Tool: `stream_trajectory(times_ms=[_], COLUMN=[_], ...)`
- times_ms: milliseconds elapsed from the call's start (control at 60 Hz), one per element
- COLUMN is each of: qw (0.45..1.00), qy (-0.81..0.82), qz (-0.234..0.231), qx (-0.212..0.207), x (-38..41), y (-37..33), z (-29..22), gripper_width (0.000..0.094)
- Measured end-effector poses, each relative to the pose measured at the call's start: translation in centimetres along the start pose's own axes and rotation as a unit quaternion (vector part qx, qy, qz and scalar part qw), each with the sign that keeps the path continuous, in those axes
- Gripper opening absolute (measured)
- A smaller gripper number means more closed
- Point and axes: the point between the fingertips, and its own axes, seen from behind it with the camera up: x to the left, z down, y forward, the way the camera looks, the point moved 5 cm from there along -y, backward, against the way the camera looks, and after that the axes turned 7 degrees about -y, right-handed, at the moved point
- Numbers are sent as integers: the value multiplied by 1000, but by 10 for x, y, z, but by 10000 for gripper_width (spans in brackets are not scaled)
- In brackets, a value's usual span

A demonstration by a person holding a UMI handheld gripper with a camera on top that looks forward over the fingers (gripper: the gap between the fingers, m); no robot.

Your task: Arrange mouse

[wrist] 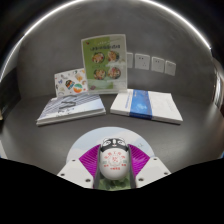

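Dark grey tabletop (100,135) bare ahead | white-and-blue flat box (144,104) far right, books far left (70,108) | my gripper (113,170) clenched on white rounded patterned mouse (113,160), pink pads (90,157) flanking | risk: smooth curved shell might squirt free if grip eased.

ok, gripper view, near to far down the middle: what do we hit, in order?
Gripper with pink-padded fingers closed on the rounded white patterned mouse → flat grey-covered book and flat blue-and-white book, about level → upright green-bordered leaflet → row of white wall sockets.
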Motion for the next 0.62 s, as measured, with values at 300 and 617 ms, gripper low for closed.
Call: stream_trajectory(times_ms=[300, 617], qw=[999, 998], qy=[-27, 21], qz=[-40, -51], qx=[12, -21], x=[-2, -35], y=[4, -64], z=[8, 17], gripper_width=[519, 846])
